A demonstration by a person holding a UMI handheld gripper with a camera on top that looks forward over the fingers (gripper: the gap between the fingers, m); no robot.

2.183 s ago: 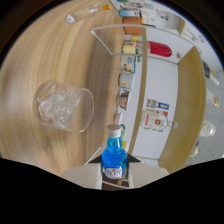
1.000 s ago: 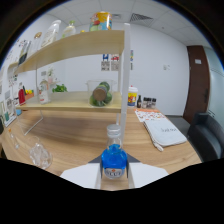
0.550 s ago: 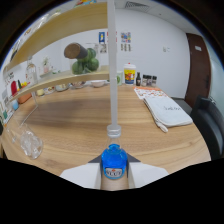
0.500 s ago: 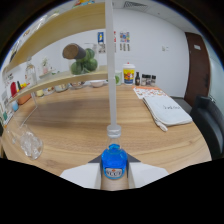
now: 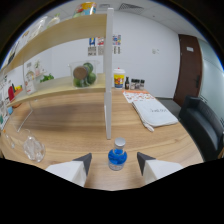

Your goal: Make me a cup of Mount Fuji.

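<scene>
My fingers (image 5: 114, 162) are spread, the blue bottle (image 5: 117, 155) standing free between them on the counter (image 5: 75, 125). The glass (image 5: 34, 148) waits at nine o'clock — I'd back straight off, touching neither side.

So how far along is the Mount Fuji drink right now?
Early stage. The blue bottle stands capped on the table between the open fingers of the hand-held gripper, not gripped. The glass off to one side looks empty. Opening, pouring and mixing are all left.
</scene>
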